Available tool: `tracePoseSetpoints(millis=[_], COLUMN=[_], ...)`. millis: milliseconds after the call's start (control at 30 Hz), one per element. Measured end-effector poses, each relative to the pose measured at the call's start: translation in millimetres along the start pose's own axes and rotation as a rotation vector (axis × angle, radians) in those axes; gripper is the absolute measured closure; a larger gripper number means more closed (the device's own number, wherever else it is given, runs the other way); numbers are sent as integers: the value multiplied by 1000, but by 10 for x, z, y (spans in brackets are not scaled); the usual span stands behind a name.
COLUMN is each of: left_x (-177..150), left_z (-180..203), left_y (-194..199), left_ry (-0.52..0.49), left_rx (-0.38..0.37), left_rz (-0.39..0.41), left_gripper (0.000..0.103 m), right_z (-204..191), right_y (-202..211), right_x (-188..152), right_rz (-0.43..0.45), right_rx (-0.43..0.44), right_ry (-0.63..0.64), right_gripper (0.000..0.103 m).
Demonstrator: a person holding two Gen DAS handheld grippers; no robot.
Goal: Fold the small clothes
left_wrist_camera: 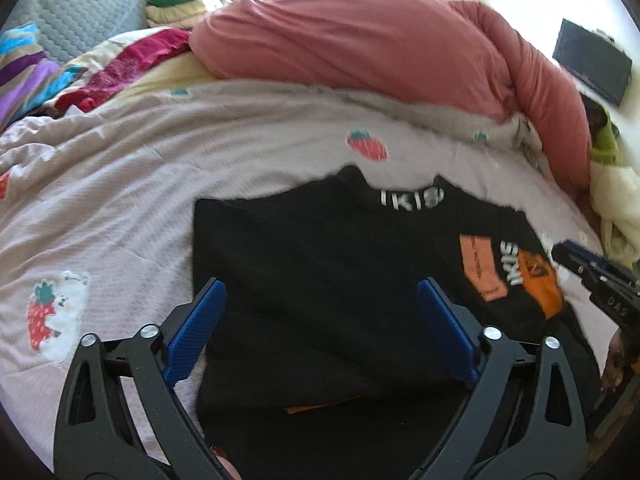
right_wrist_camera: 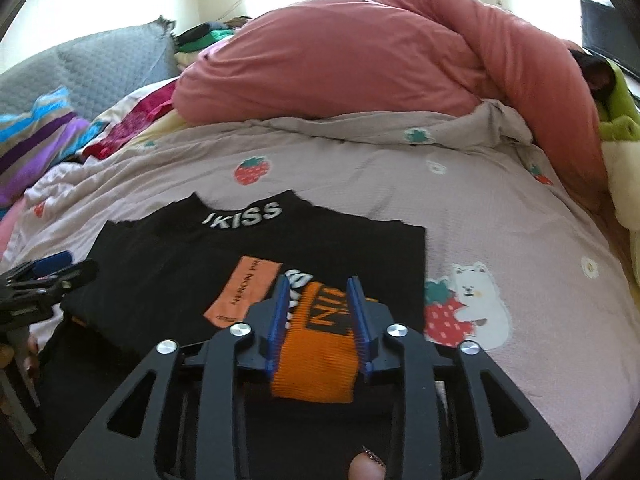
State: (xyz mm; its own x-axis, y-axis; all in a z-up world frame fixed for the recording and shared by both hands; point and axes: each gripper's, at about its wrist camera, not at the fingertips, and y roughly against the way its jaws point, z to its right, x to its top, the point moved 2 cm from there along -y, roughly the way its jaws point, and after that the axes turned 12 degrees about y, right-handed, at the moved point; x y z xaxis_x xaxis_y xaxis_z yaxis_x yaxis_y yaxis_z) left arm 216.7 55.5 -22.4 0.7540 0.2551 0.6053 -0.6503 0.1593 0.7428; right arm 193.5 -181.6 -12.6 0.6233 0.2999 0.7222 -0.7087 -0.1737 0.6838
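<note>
Right wrist view shows the black sweater (right_wrist_camera: 168, 264) lying flat on the bed's strawberry-print blanket (right_wrist_camera: 500, 216), collar away from me. My right fingers (right_wrist_camera: 318, 292) stand narrowly apart around its orange cuff (right_wrist_camera: 316, 364), pads not pressing it. My left fingers (left_wrist_camera: 322, 292) spread wide above the sweater's left part, holding nothing. A pink duvet (right_wrist_camera: 360, 52) is heaped behind.
</note>
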Motion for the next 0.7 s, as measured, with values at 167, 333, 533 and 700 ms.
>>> tracePoseSetpoints(millis=[167,333,533,700], left_x=[-171,-200,-208,-201], left_z=[-71,-115,-151,-147], left_y=[-234,-205,-164,-151], left_ry=[-15,-5,7,8], left_rx=[44,26,7,3], left_rz=[-120,-125,-125,-123], left_gripper=[18,18,18,18], right_z=[-271,-522,-603,-385], right_y=[-56,-145,-409,-523], right_x=[63,139,23,-176], right_rz=[-9,-25,-130,-161], right_rx=[42,78,64,127], right_ry=[70,130,172,82], right_gripper=[67,63,62,64])
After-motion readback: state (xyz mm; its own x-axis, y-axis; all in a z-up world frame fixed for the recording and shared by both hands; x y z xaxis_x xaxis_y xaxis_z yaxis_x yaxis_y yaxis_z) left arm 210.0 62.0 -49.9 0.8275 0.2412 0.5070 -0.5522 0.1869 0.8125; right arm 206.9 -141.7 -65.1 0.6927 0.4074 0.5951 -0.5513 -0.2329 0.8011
